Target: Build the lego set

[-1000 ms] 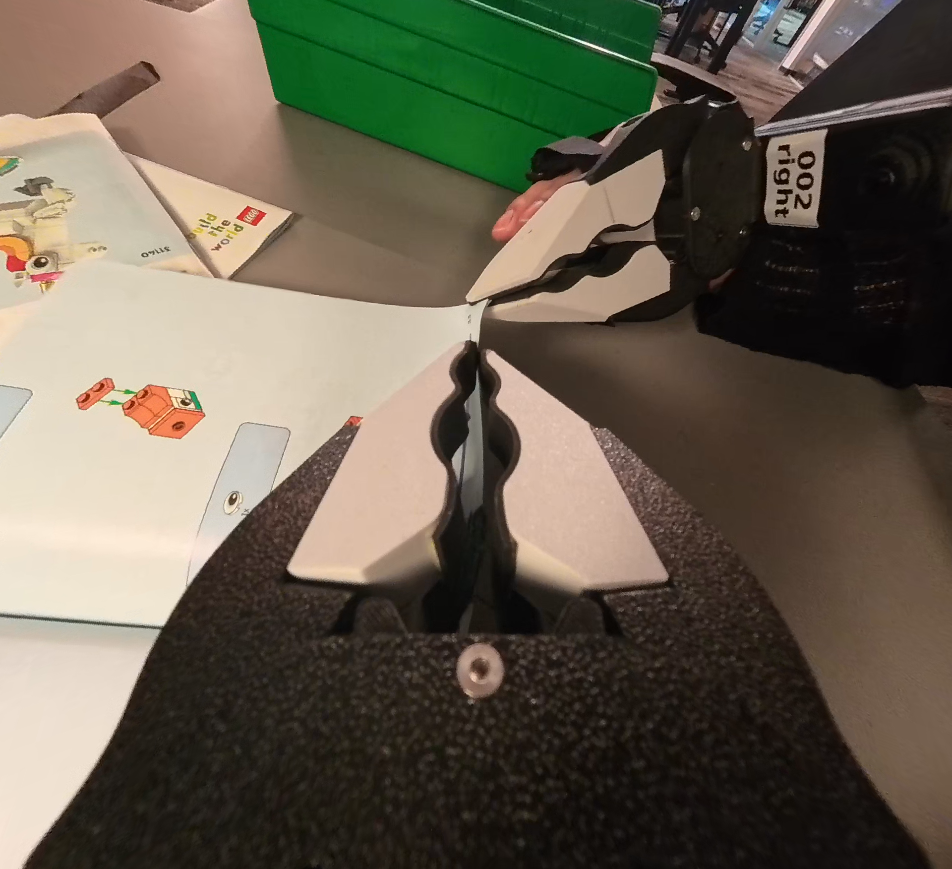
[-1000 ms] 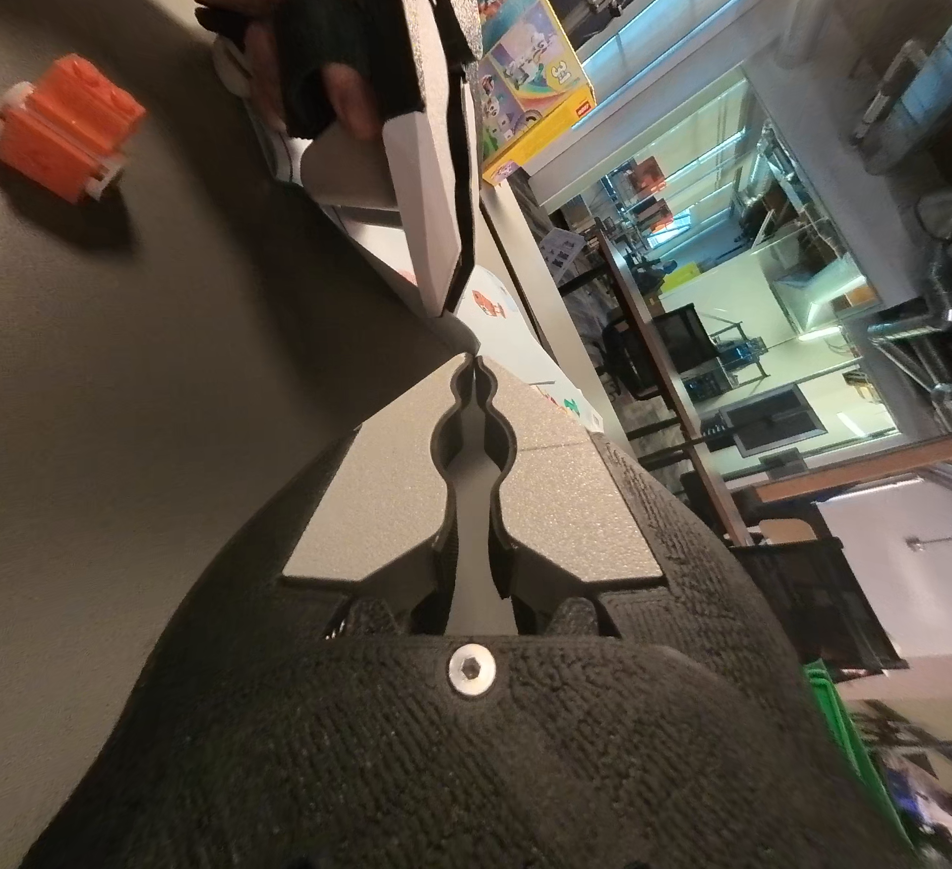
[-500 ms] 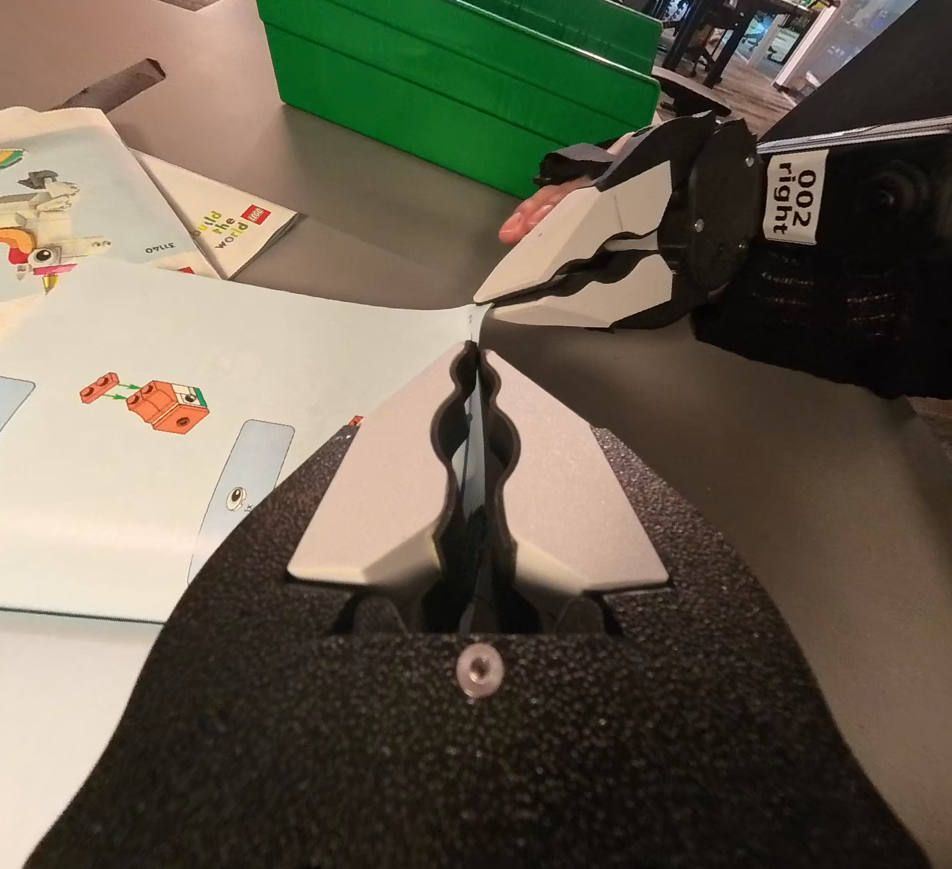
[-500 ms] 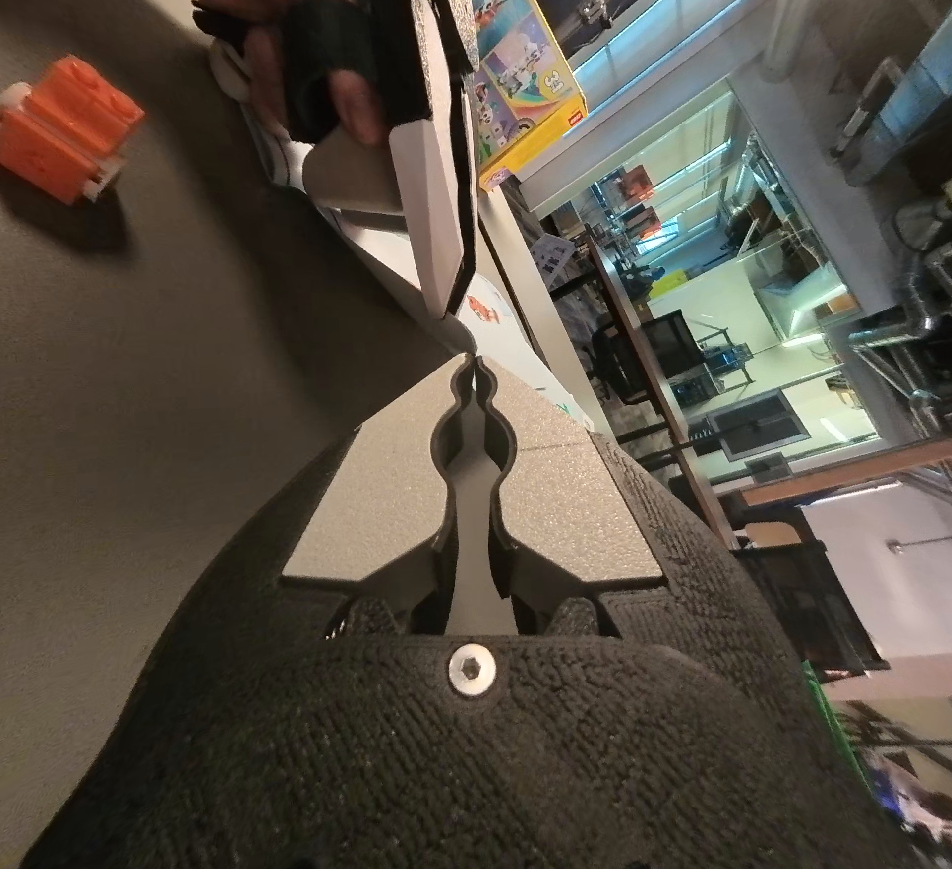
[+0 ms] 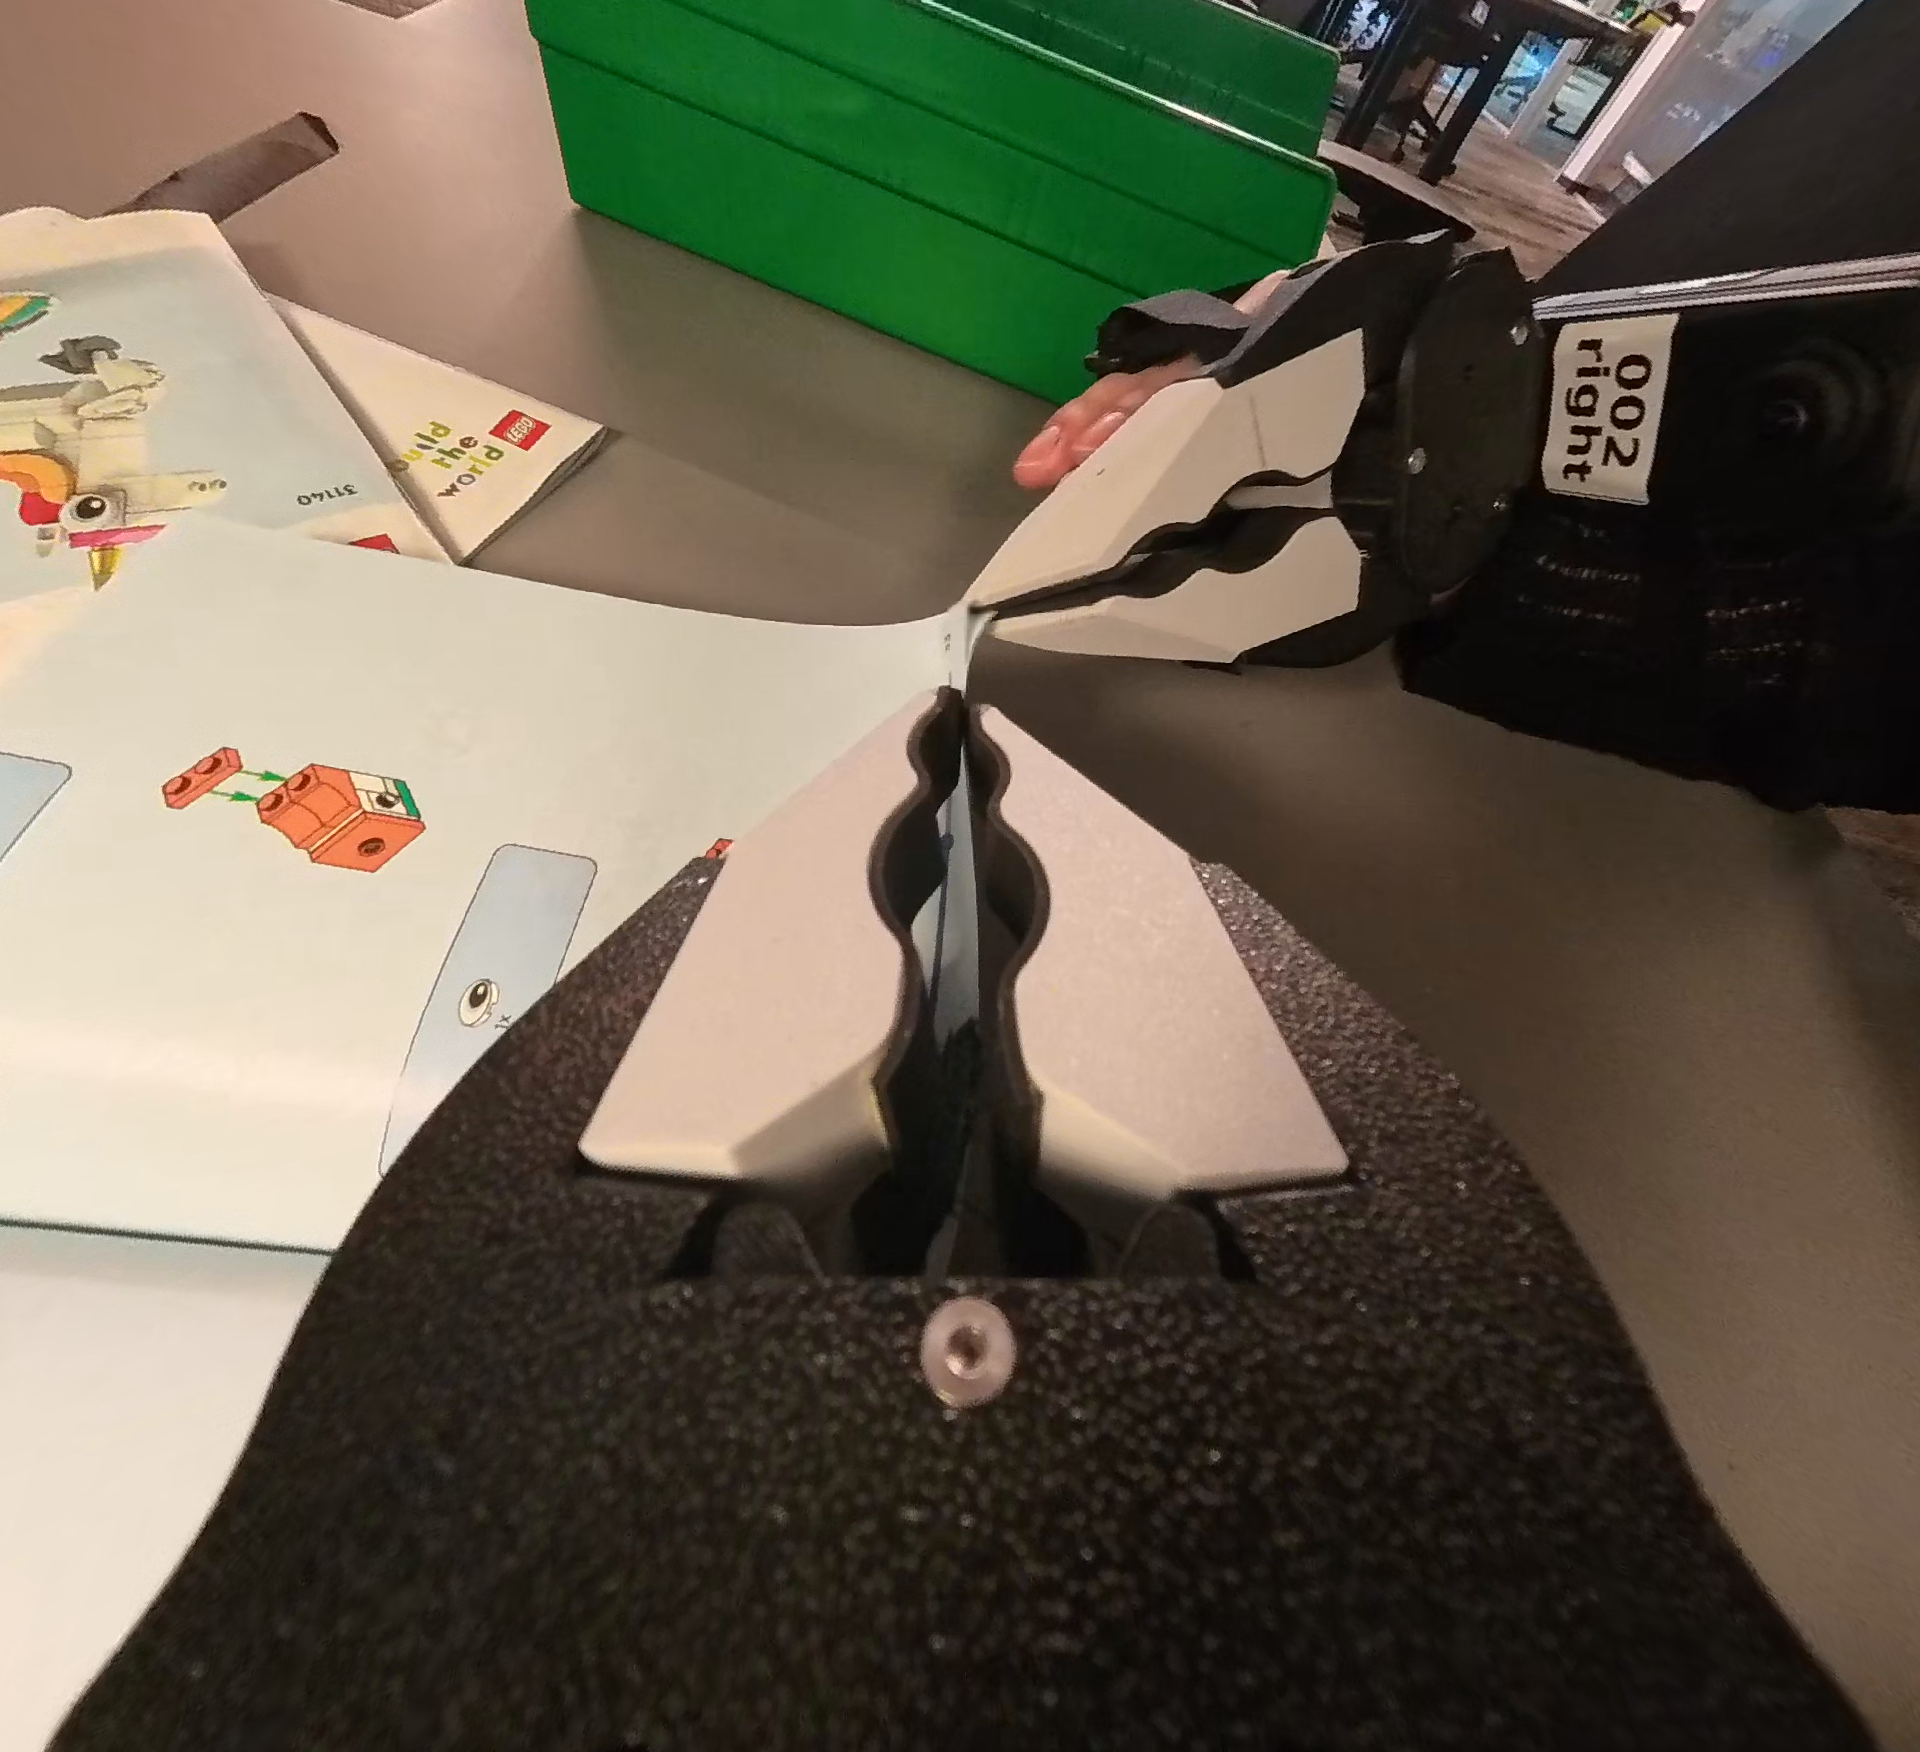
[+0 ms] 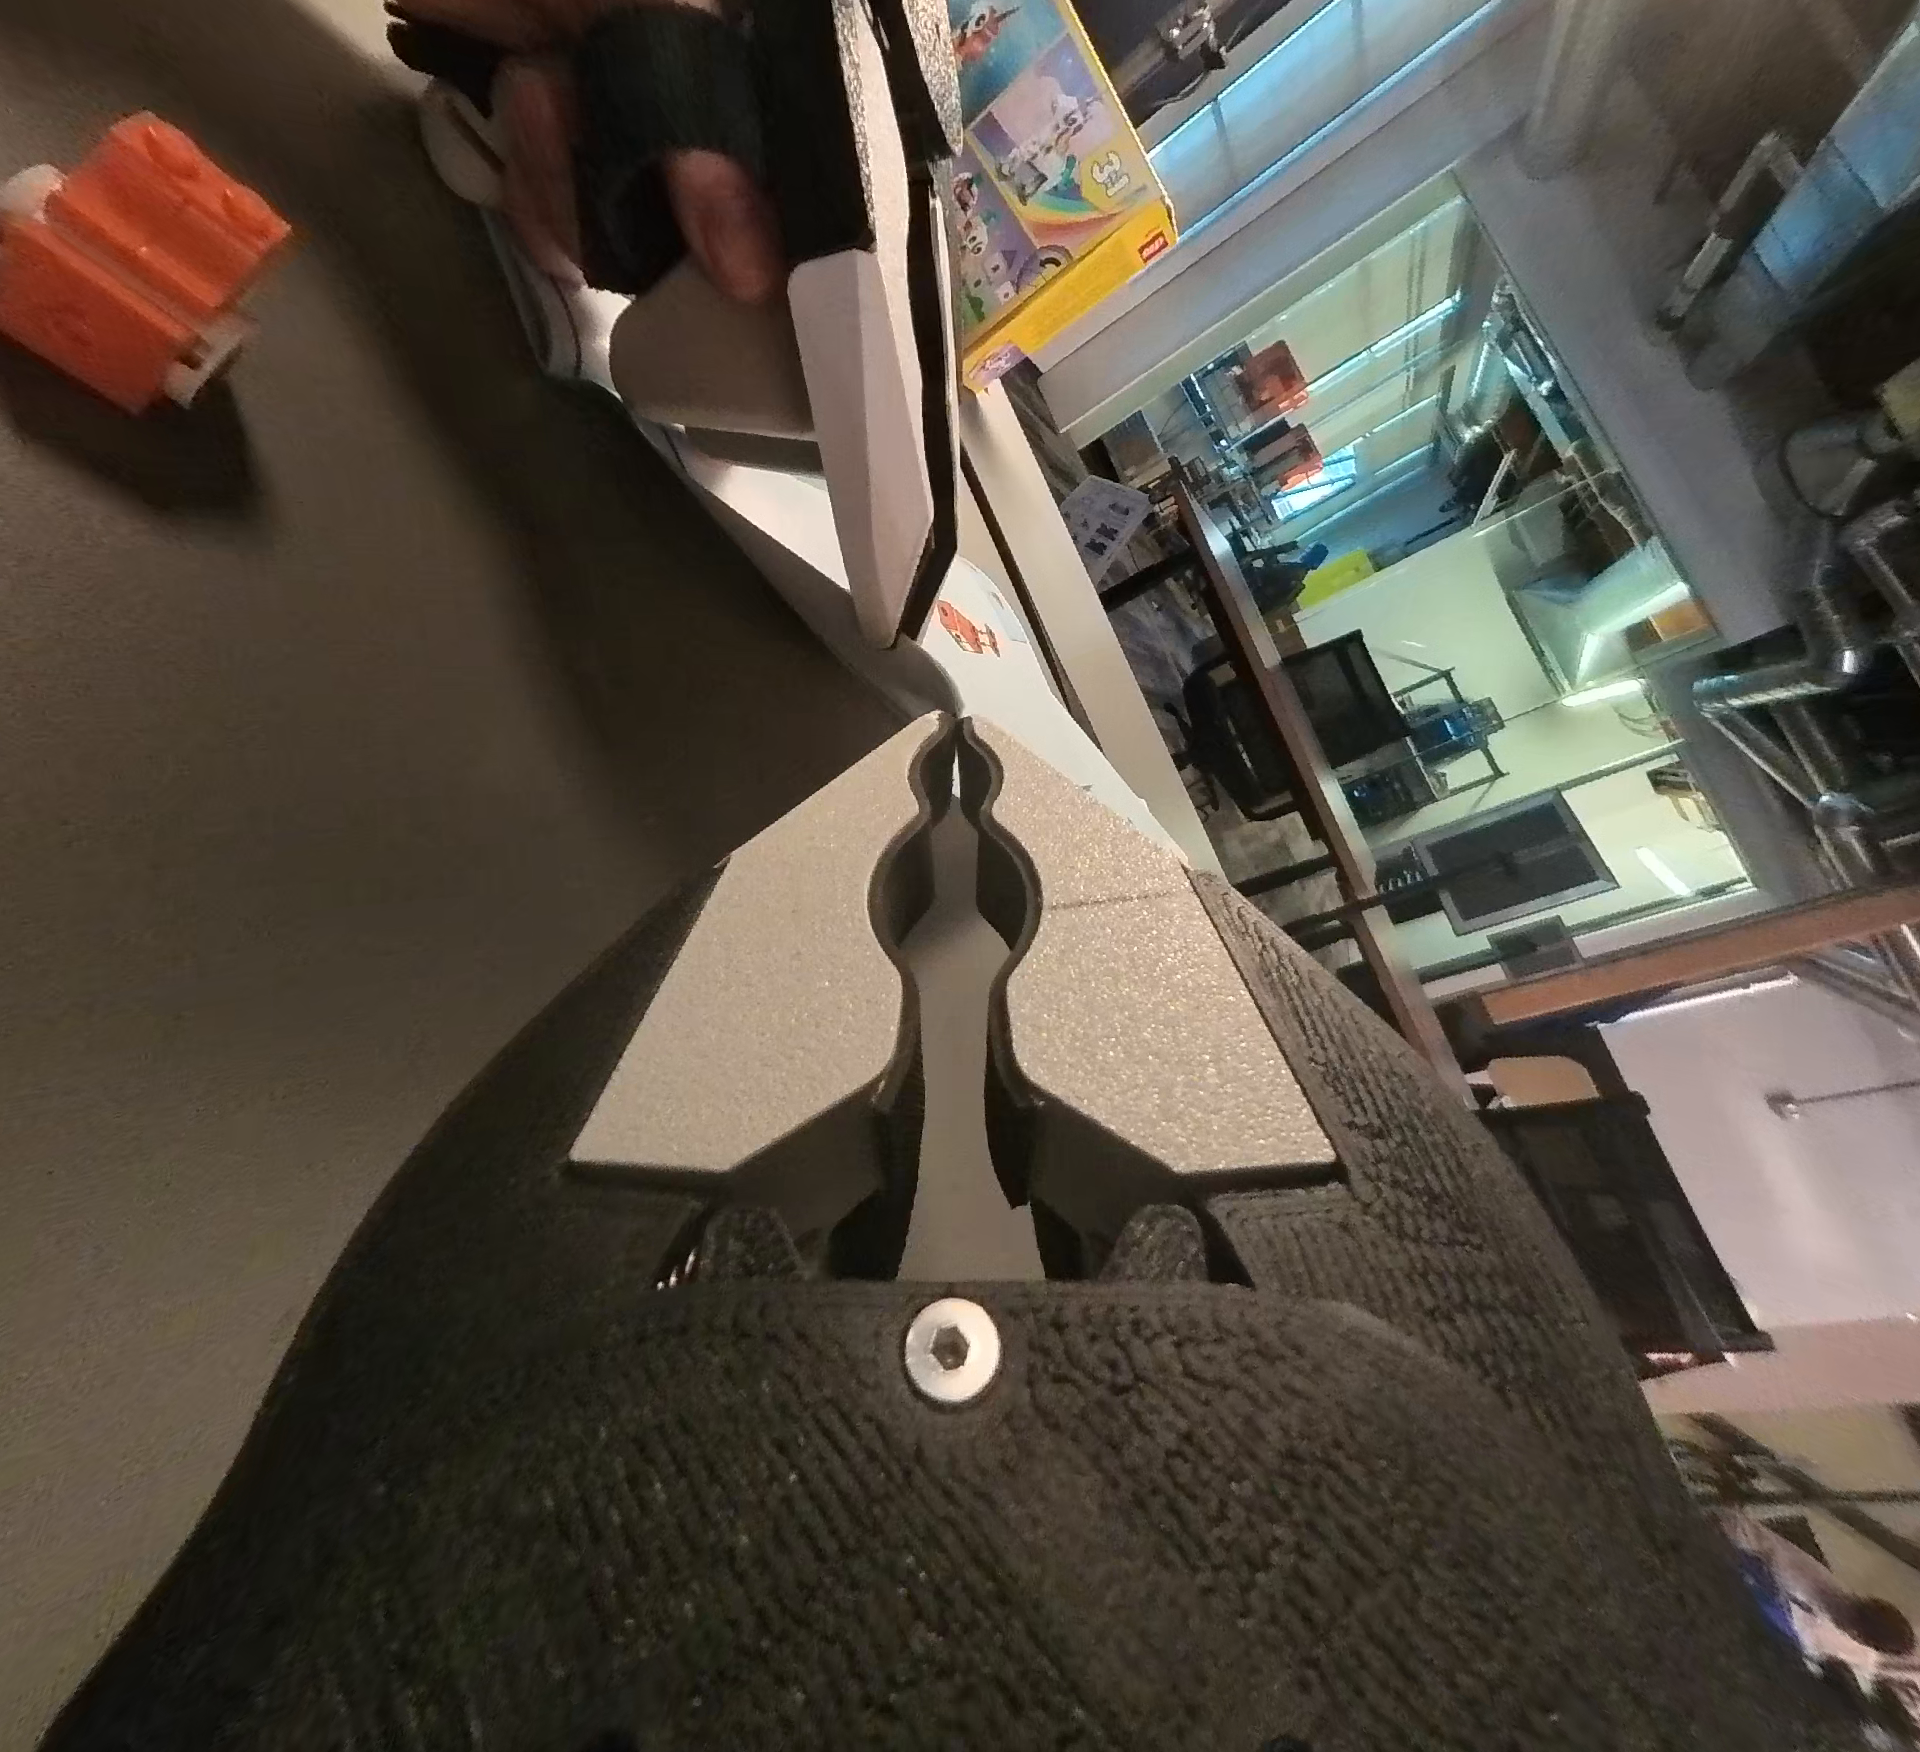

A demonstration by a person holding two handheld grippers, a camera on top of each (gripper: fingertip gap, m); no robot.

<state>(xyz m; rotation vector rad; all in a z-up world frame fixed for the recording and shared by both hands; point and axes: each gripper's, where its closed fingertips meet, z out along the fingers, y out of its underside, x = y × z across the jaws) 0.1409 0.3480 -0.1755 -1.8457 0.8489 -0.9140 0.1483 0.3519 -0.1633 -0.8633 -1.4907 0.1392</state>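
Observation:
An open instruction booklet page [image 5: 520, 715] lies on the grey table [image 5: 1507, 1079], its right edge lifted. My left gripper [image 5: 954, 700] is shut on that page edge, which runs between the fingers. My right gripper [image 5: 982, 616] comes in from the right and is shut on the same page's far corner, just beyond the left tips. In the right wrist view my right gripper [image 6: 954, 728] pinches the page [image 6: 997, 674], and the left gripper [image 6: 896, 627] hangs tip-down just above it. A small orange brick assembly [image 6: 135, 289] sits on the table, away from both grippers.
A green plastic bin [image 5: 883, 175] stands at the back of the table. A second booklet [image 5: 156, 414] and a small leaflet [image 5: 488, 466] lie at the left. The yellow set box [image 6: 1049, 175] stands beyond the booklet. Chairs and tables fill the room behind. The grippers are tip to tip, or close to it.
Both grippers stay shut on the page. They have shifted only slightly, and the page edge stays lifted between them.

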